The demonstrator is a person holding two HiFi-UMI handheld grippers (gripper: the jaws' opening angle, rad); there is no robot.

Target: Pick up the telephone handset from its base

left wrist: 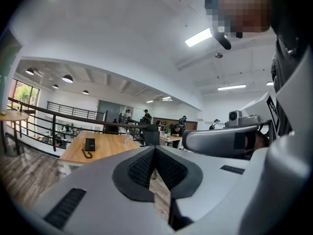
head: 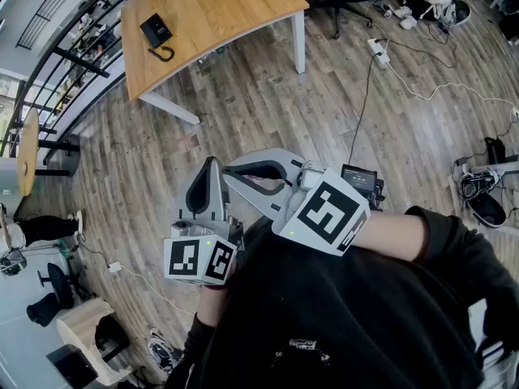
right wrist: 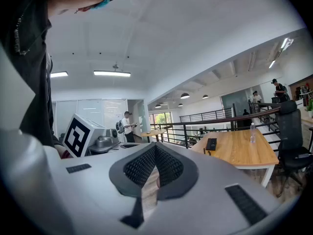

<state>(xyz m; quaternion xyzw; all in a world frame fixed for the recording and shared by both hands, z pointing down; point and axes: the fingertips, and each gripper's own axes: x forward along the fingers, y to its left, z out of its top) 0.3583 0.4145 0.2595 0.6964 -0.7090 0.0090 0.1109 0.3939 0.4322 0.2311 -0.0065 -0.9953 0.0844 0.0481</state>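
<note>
The black telephone, handset on its base and coiled cord in front, lies on a wooden table far across the floor. It also shows in the left gripper view as the telephone and in the right gripper view as the telephone. Both grippers are held close to the person's chest, well short of the table. My left gripper is shut with nothing in it, its tips meeting. My right gripper points across toward the left one, shut and empty, its pads touching.
Wood floor lies between me and the table. A black railing runs behind the table. A water bottle stands on the table near an office chair. A power strip and cables trail at the right, near shoes.
</note>
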